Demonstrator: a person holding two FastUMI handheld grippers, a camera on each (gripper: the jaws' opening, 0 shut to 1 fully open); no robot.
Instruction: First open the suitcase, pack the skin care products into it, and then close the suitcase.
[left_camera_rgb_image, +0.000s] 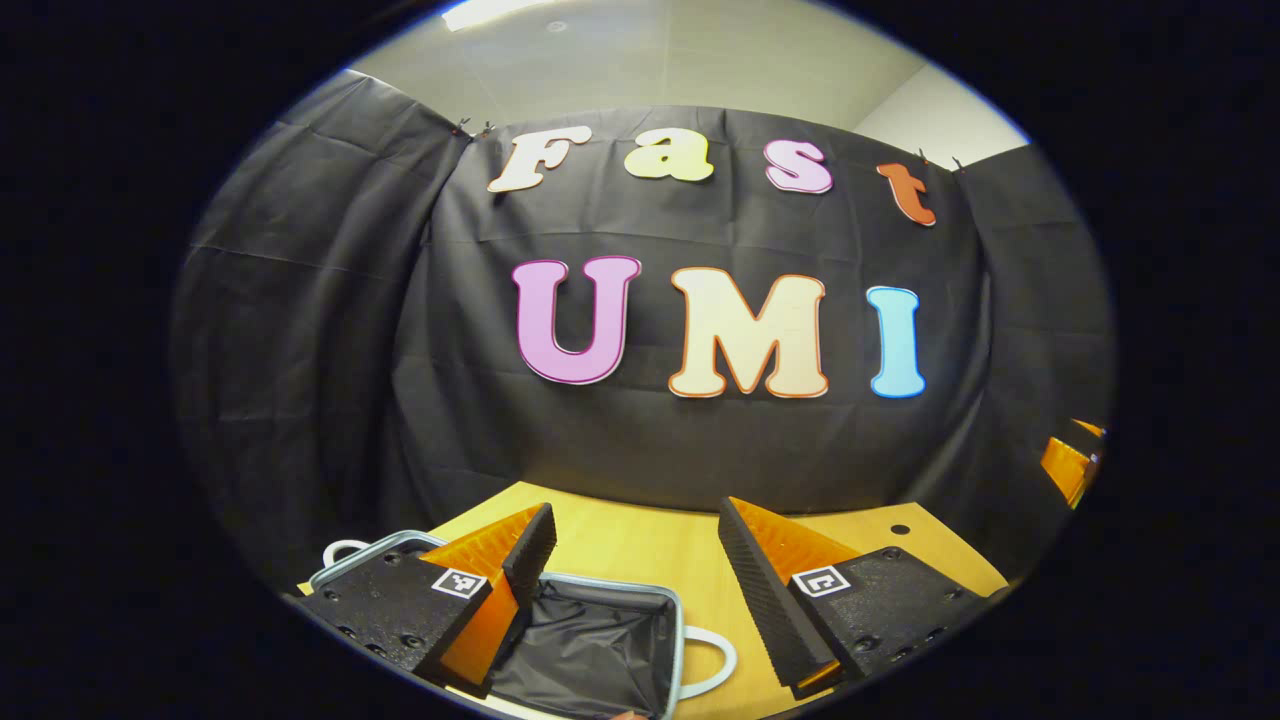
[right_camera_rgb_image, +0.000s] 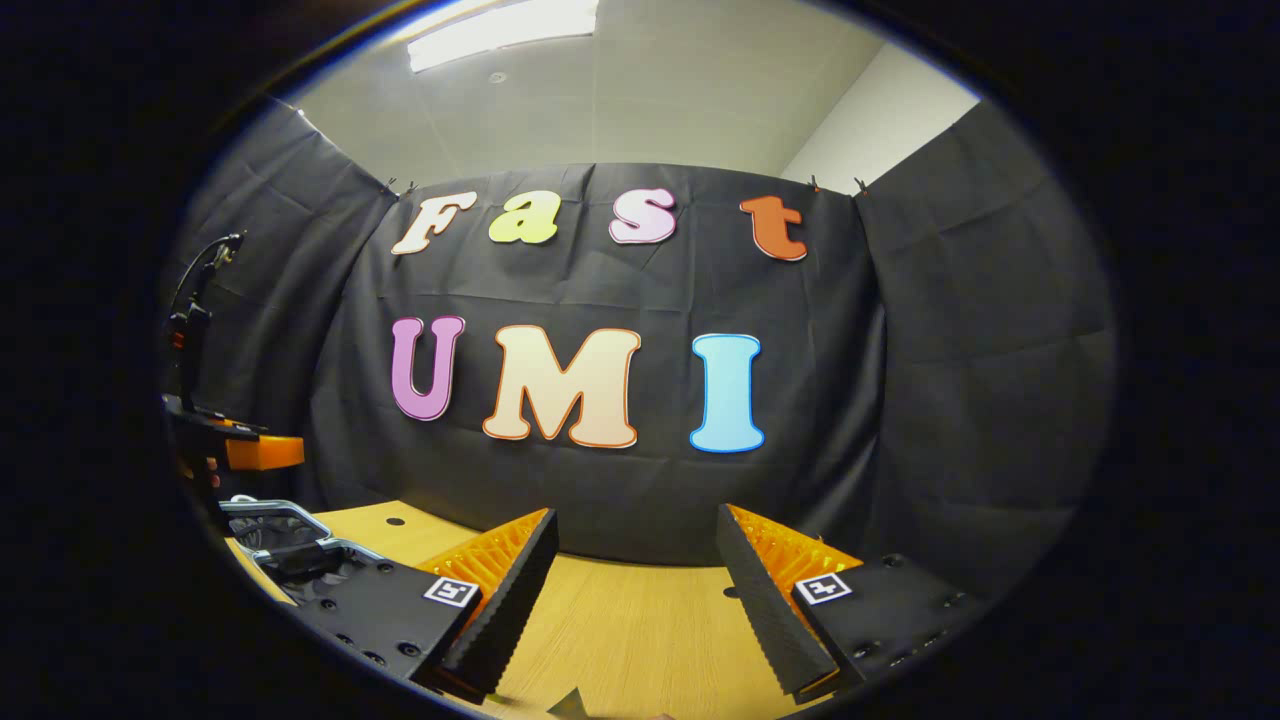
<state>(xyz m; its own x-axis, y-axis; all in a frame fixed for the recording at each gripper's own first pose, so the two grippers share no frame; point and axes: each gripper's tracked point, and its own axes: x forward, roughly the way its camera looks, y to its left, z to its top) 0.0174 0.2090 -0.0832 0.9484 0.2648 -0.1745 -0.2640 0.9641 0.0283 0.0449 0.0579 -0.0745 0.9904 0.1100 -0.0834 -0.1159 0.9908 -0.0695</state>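
Below the left gripper (left_camera_rgb_image: 636, 575), jaws spread, lies the open suitcase (left_camera_rgb_image: 600, 640); right gripper (right_camera_rgb_image: 636, 580) likewise spread.

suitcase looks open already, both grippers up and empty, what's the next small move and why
Probably tilt the right gripper down to look for a skin care product. The suitcase lies open with a bare dark lining, both grippers' jaws stand apart holding nothing, and the left gripper hangs over the case.

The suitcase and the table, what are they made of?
The suitcase looks lined with thin dark cloth: it wrinkles and sags. Its pale rim shines, perhaps plastic or metal. The table looks like light wood, with fine grain lines, maybe only a printed top.
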